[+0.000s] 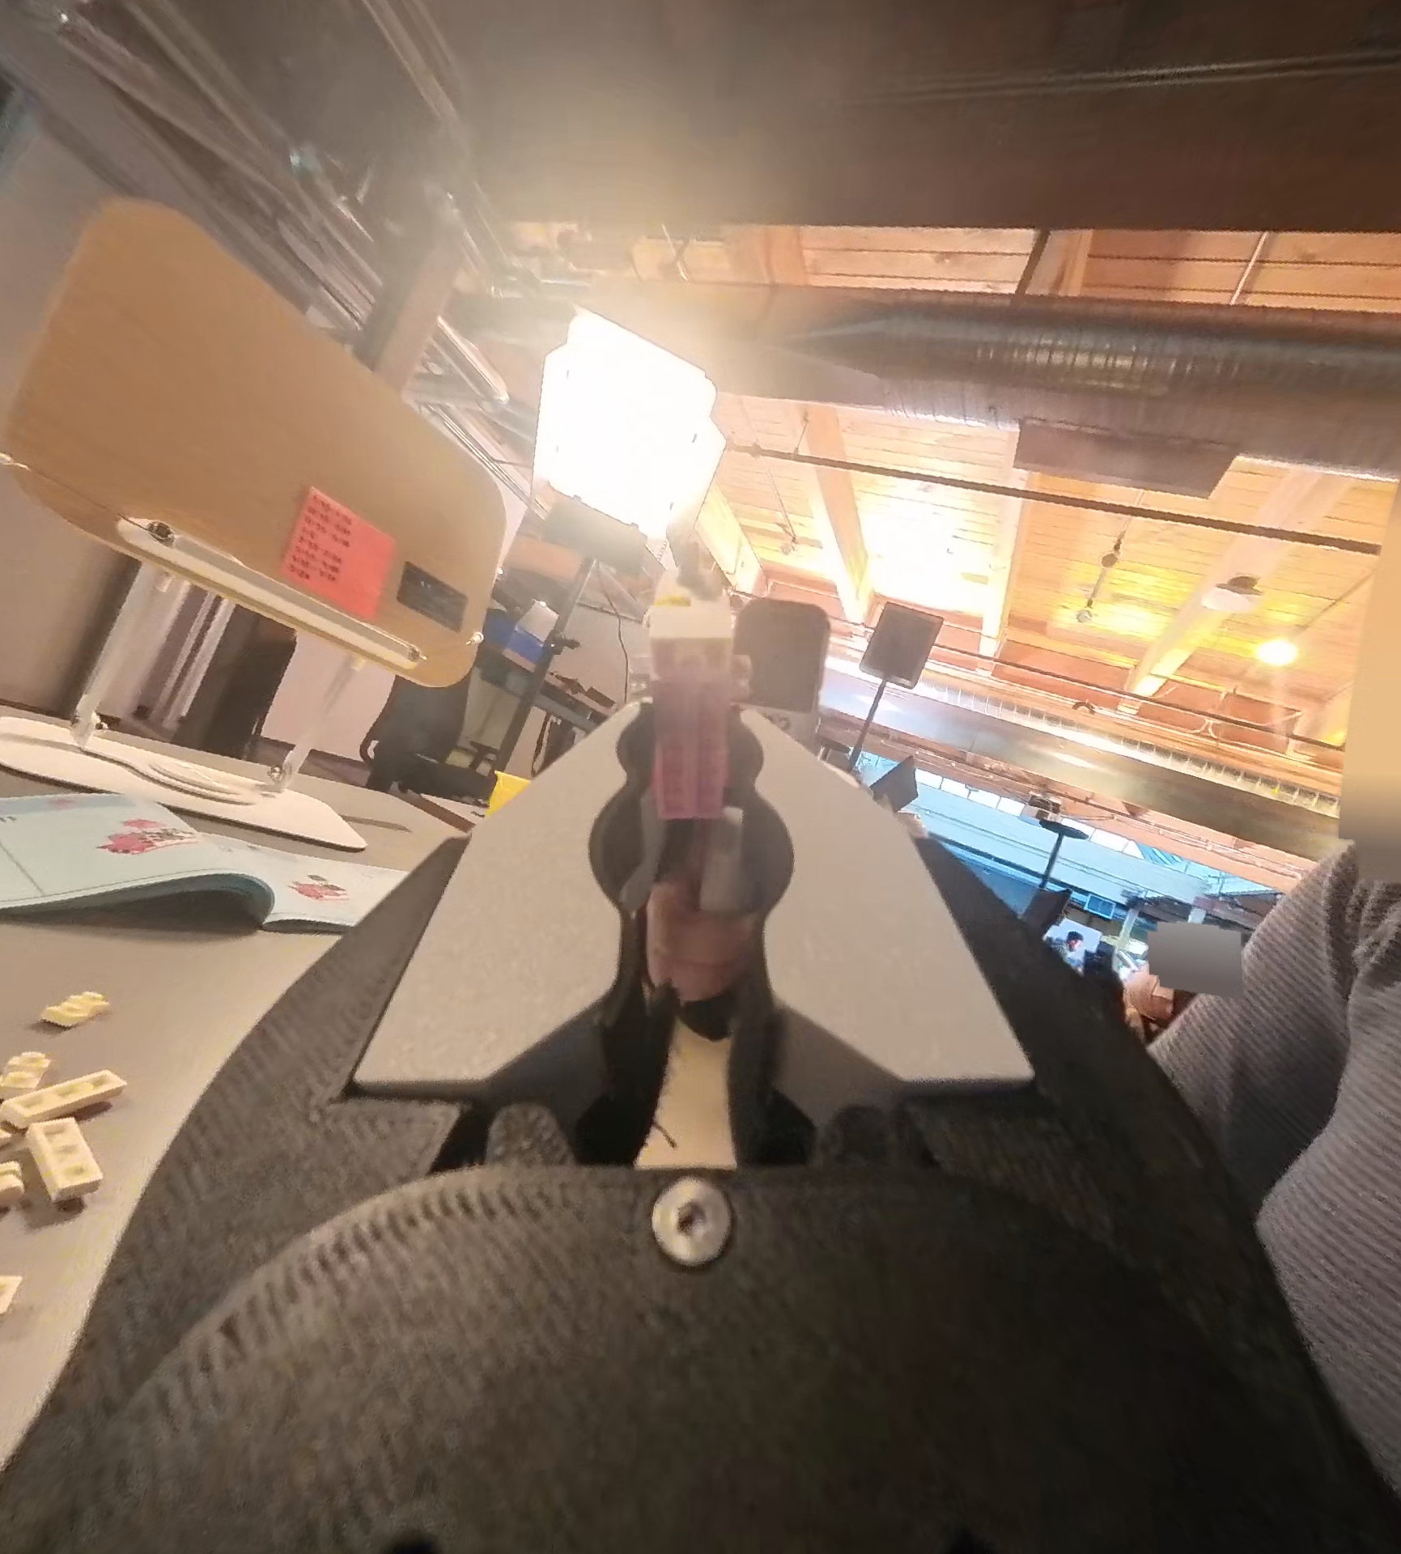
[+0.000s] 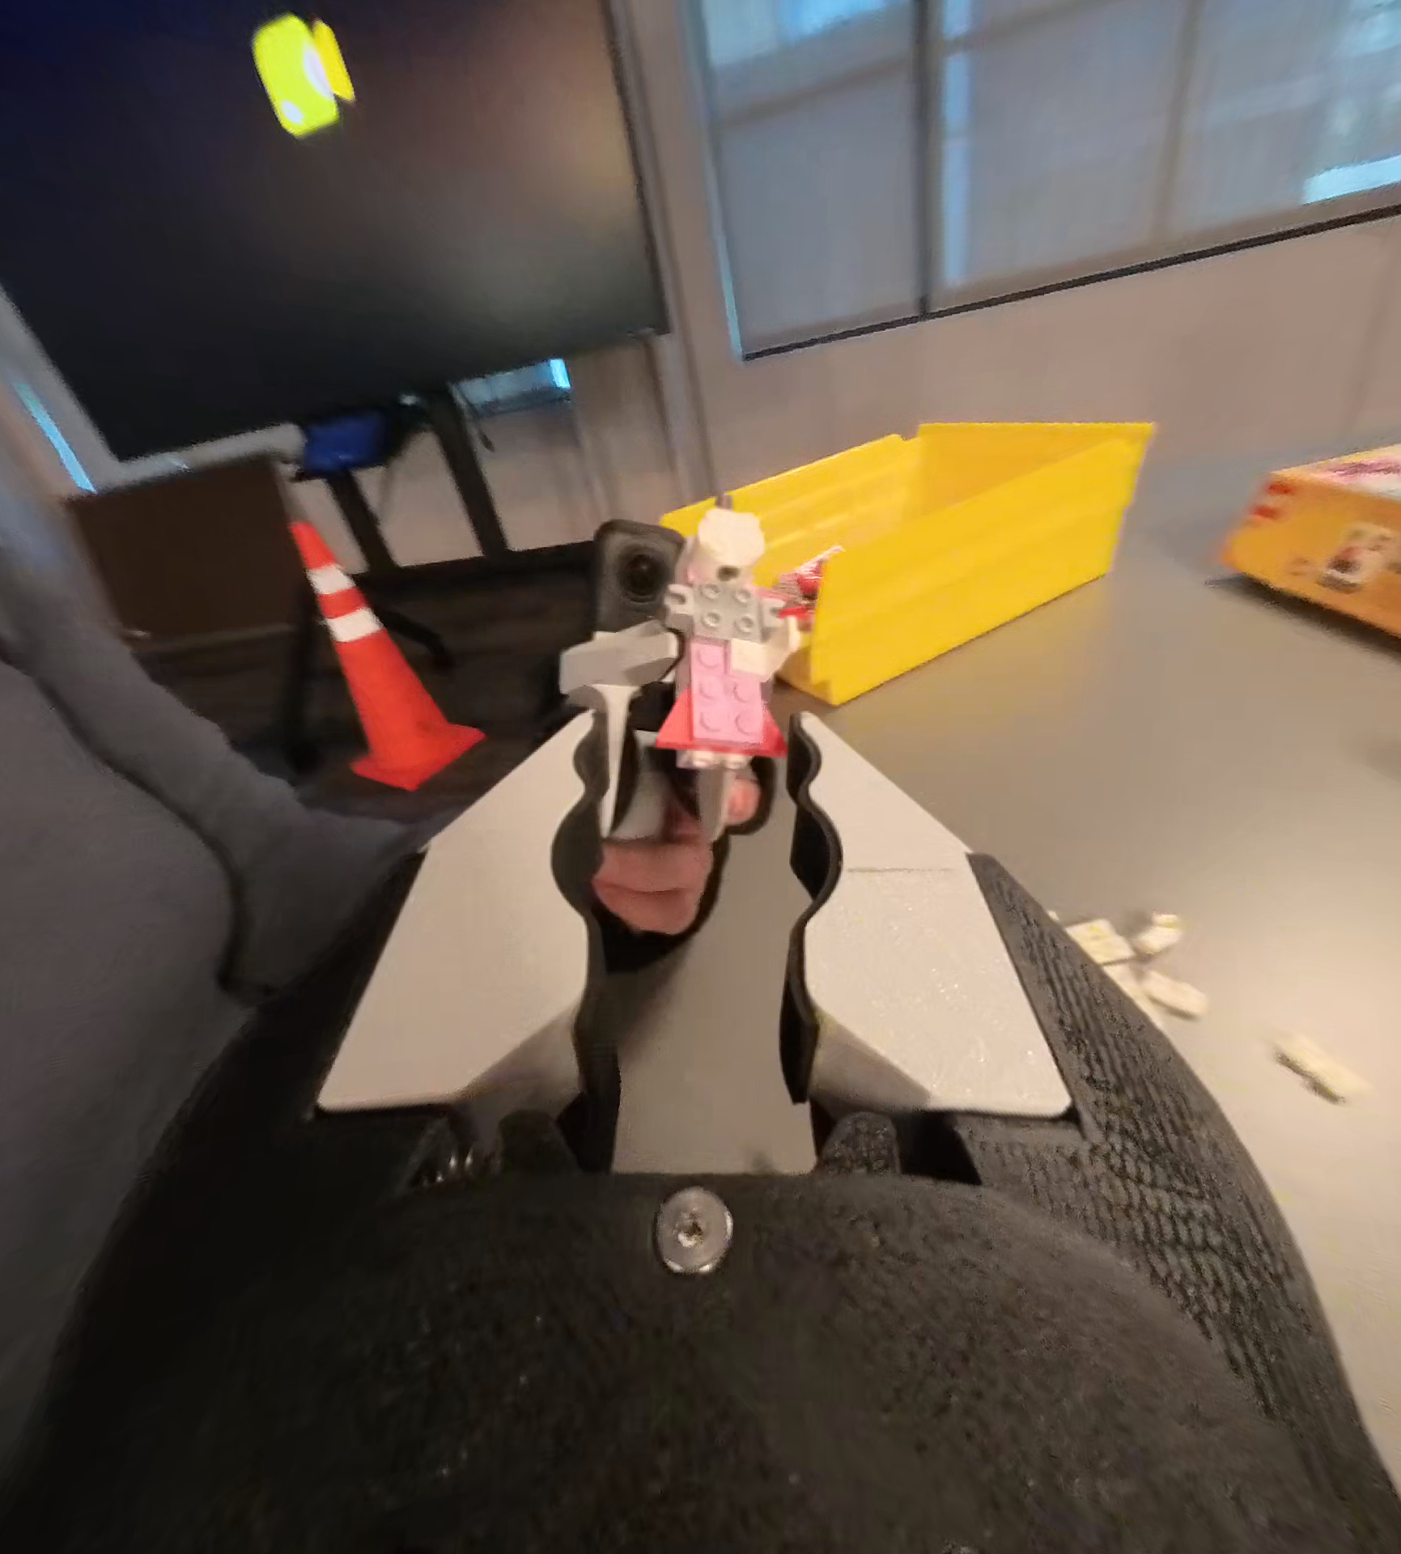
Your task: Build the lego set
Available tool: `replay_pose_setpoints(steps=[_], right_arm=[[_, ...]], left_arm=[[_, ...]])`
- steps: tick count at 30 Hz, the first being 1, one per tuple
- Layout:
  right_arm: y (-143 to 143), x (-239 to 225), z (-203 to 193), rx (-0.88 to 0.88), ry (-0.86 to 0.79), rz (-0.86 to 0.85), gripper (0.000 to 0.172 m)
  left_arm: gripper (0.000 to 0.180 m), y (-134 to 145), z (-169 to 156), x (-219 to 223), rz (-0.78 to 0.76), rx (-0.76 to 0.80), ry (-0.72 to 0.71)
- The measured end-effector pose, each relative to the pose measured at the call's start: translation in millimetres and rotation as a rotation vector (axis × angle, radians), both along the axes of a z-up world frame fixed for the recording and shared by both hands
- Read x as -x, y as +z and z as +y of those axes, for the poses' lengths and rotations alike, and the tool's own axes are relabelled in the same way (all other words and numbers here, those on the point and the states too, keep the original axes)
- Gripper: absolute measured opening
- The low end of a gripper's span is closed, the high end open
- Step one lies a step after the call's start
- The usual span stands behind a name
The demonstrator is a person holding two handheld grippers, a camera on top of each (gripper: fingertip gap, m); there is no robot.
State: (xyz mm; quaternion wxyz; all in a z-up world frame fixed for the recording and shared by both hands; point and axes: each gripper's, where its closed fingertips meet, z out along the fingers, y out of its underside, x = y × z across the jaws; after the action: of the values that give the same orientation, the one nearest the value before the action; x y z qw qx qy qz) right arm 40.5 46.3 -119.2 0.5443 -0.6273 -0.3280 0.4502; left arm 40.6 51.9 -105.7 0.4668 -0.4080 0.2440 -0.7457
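My left gripper [image 1: 690, 732] is shut on a small brick figure [image 1: 690, 740] with a pink body and a white top, and holds it up off the table. In the right wrist view the same figure [image 2: 722, 689] shows a pink and red body, a grey plate and a white head. There the left gripper's grey finger [image 2: 613, 664] presses against its side. My right gripper [image 2: 692, 748] is open. Its fingers [image 2: 814, 757] stand apart on either side just below the figure and do not touch it. A hand [image 2: 655, 891] shows through the gap.
Several loose white bricks [image 1: 32, 1118] and an open booklet [image 1: 133, 858] lie on the grey table at the left. A board on a white stand [image 1: 243, 404] is behind them. A yellow bin [image 2: 974, 538], an orange box [image 2: 1369, 538] and loose pieces [image 2: 1142, 967] lie at the right. An orange cone [image 2: 386, 673] stands on the floor. My two grippers' fingertips are within a few centimetres of each other.
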Motion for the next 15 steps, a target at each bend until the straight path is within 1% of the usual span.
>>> replay_pose_setpoints(steps=[1,3,6,11,14,15], right_arm=[[-1.1,0.4,-0.5,0.009,0.007,0.017,0.039],[-3.0,-1.7,-0.2,0.011,0.006,0.025,0.029],[-5.4,-3.5,-0.7,0.006,0.009,0.01,0.028],[-3.1,-12.3,-3.8,0.038,0.041,0.089,0.027],[-1.6,-14.1,-6.1,0.046,0.06,0.113,0.023],[-1.4,-14.0,-6.9,0.044,0.062,0.112,0.023]], left_arm=[[0.015,0.0,-1.2,-0.1,-0.001,-0.002,-0.007],[0.015,-0.2,-4.0,-1.0,-0.003,0.004,-0.035],[0.015,-3.0,-3.3,-3.8,0.012,0.025,-0.053],[0.015,-9.2,-7.6,-10.7,0.064,0.021,-0.067],[0.025,-15.1,-12.7,-19.9,0.116,0.024,-0.113],[0.02,-15.6,-13.7,-21.0,0.121,0.027,-0.126]])
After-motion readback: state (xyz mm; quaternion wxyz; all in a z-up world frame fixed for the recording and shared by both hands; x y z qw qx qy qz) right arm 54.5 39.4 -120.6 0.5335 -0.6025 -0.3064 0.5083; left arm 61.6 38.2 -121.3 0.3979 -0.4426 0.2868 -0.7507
